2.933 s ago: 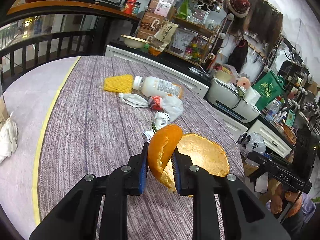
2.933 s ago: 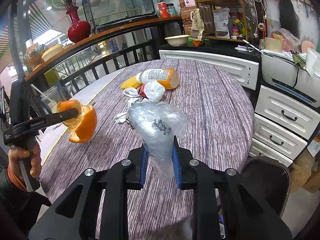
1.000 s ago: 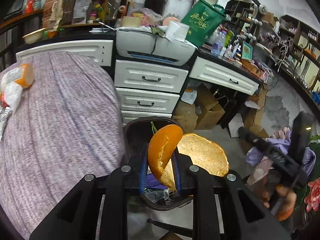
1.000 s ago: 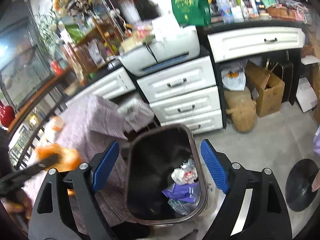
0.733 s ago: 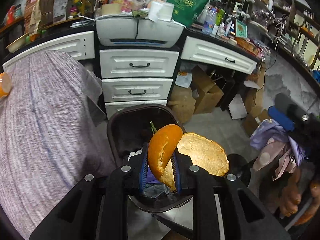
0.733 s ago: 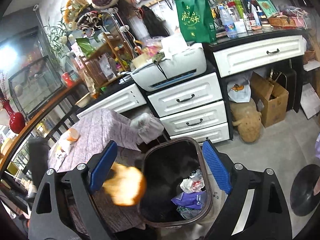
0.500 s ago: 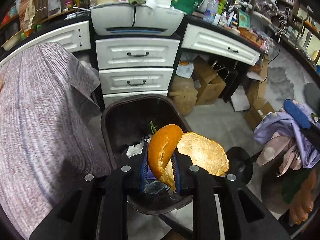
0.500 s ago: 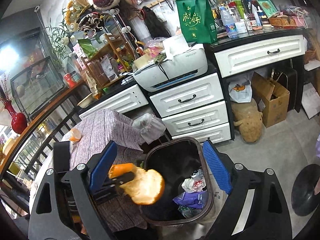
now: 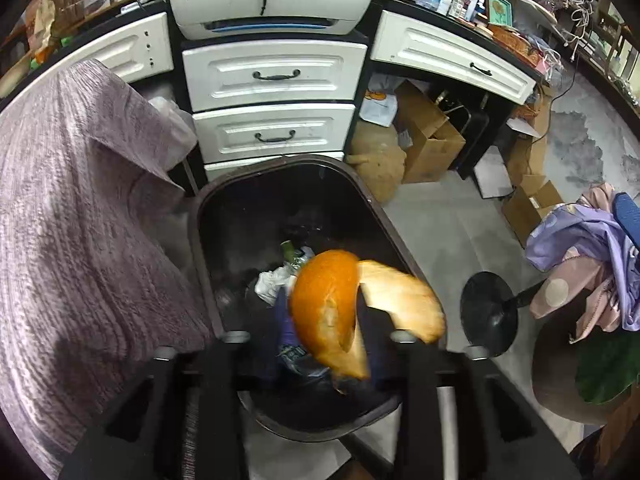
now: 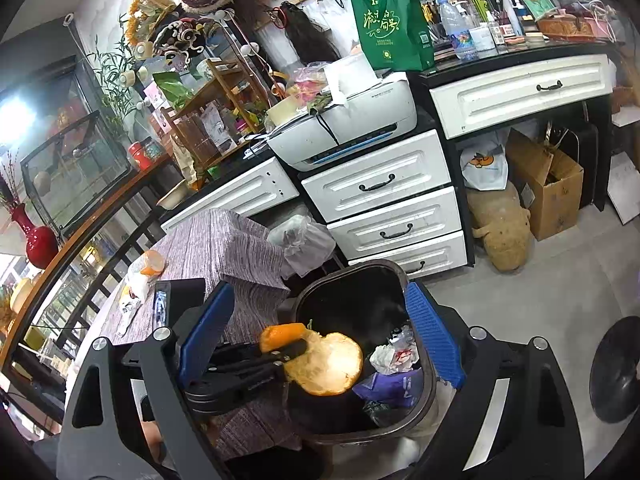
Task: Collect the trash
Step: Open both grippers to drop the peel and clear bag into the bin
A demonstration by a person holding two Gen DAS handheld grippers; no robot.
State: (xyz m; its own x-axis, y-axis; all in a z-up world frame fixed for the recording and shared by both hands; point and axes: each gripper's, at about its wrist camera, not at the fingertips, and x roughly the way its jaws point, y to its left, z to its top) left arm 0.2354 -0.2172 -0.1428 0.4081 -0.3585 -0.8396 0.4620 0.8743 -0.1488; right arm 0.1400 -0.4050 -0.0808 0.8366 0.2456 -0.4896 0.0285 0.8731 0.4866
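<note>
Orange peel [image 9: 332,308] is being released over the bin [image 9: 208,216] as the left tongs [image 9: 316,336] have just been opening; the right tongs [image 10: 320,332] are held apart, empty. Peel could be caught on the rim and spilled onto the floor.

Orange peel [image 9: 326,304] between just-opening left tongs [image 9: 316,340] above bin [image 9: 208,264].
</note>
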